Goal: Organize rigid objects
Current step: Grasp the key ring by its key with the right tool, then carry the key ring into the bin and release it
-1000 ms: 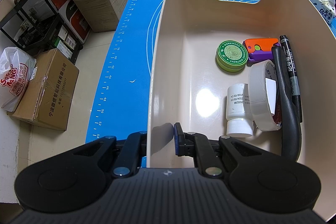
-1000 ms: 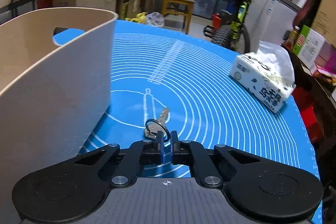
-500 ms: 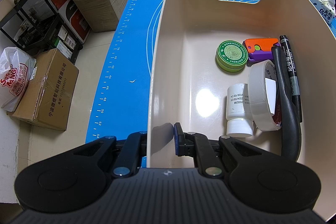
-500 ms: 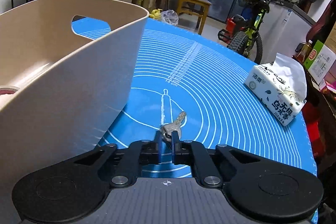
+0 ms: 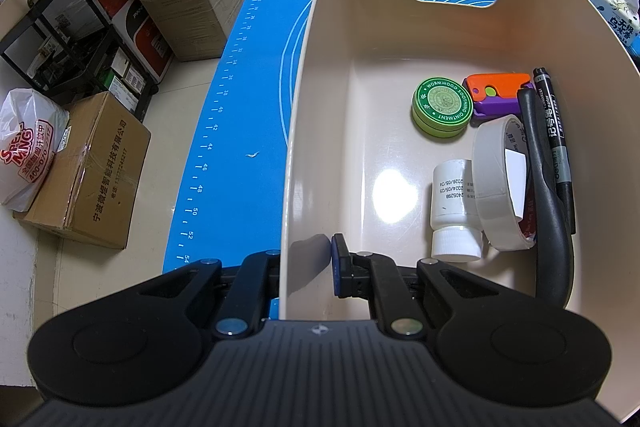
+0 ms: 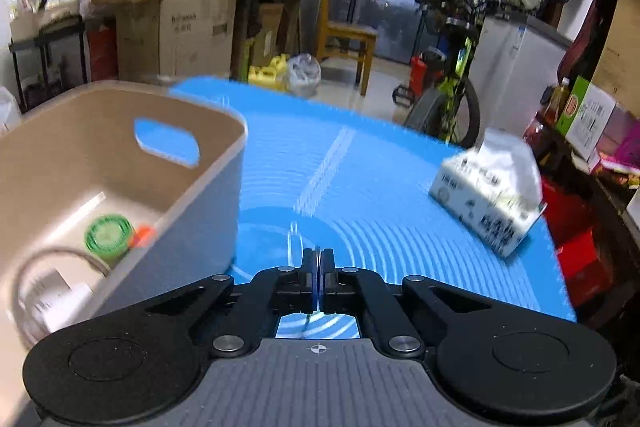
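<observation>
We have the left gripper (image 5: 306,263) clamped on the near wall of the bin (image 5: 320,67), one finger outside and one inside, pinning it on the blue mat (image 5: 240,107). The right gripper (image 6: 318,269) has its jaws drawn almost together, with only a sliver between the pads; a thin metal edge shows in that sliver, which we take to be the ring of the key (image 6: 294,241), whose blurred shank pokes out just ahead of the fingertips. The gripper sits above the mat beside the bin's right wall, the key not yet over the rim. In the bin already lie a green tin (image 5: 442,107), an orange and purple toy (image 5: 498,93), a white bottle (image 5: 454,211), a tape roll (image 5: 498,183), a marker (image 5: 554,131) and a black-handled tool (image 5: 548,223). Our main worry is the grip: a thin ring caught at the very tips can swivel or slide out, and a quick swing toward the bin would help it along, dropping the key on the mat or off it. The dangling shank could also snag on the rim if we cross too low. Should the right gripper knock the wall, the bin might shift against the left hold. The tissue pack (image 6: 492,203) stands well apart and poses no trouble.
</observation>
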The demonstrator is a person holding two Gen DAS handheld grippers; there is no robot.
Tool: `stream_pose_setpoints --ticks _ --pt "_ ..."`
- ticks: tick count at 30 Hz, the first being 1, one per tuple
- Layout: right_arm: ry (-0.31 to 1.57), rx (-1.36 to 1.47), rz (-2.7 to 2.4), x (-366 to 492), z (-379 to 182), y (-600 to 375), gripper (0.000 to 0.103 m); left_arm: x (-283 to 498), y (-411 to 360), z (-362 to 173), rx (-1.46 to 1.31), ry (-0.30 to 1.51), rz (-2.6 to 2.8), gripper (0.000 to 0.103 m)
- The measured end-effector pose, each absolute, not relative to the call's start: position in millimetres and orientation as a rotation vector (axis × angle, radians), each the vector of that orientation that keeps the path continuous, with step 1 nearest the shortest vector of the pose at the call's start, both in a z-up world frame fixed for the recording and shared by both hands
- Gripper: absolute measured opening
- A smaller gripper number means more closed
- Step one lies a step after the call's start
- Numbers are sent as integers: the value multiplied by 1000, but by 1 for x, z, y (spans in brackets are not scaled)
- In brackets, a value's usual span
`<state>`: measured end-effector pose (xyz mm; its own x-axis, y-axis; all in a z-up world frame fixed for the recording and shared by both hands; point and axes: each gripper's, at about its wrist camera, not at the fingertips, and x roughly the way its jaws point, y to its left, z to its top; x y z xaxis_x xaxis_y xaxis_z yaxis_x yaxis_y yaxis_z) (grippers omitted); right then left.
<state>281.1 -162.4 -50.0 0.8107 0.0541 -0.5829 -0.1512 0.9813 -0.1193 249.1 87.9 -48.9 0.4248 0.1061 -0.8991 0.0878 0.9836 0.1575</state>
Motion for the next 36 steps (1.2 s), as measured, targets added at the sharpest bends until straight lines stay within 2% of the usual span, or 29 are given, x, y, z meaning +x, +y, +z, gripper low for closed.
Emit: stream_pose_setpoints --ticks 12,19,23,36 --pt "443 -151 173 237 49 -138 13 249 88 -49 191 1134 11 14" --pt "427 -139 276 234 78 -109 13 249 88 -49 191 1134 11 14" --pt "466 -132 314 237 68 -86 13 249 88 -49 191 1134 11 14" --pt "754 -126 346 240 -17 -41 13 249 88 -49 190 1134 13 14"
